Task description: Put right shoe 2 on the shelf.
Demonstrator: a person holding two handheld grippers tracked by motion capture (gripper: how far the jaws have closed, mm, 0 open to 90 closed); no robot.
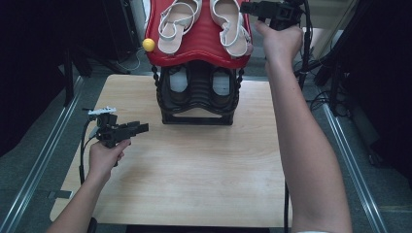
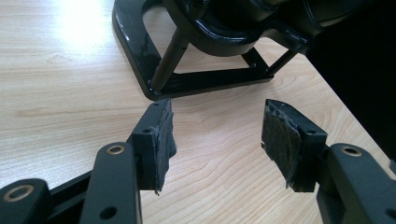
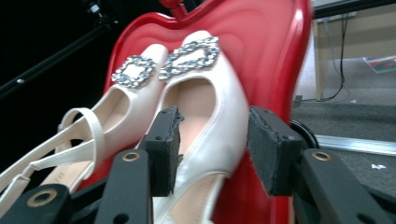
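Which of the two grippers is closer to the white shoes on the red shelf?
The right. The right gripper is at the shoes, its open jaws either side of one shoe's edge. The left gripper hangs low over the wooden table, well short of the rack.

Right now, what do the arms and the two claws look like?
Both forearms are bare, no sleeves in sight. Left claw: black plastic body, grey three-cornered plate on top, black cable trailing down beside the hand. Right claw: same black build. Up close, the fingers carry frayed dark grey pads and brass-coloured pivot rings.
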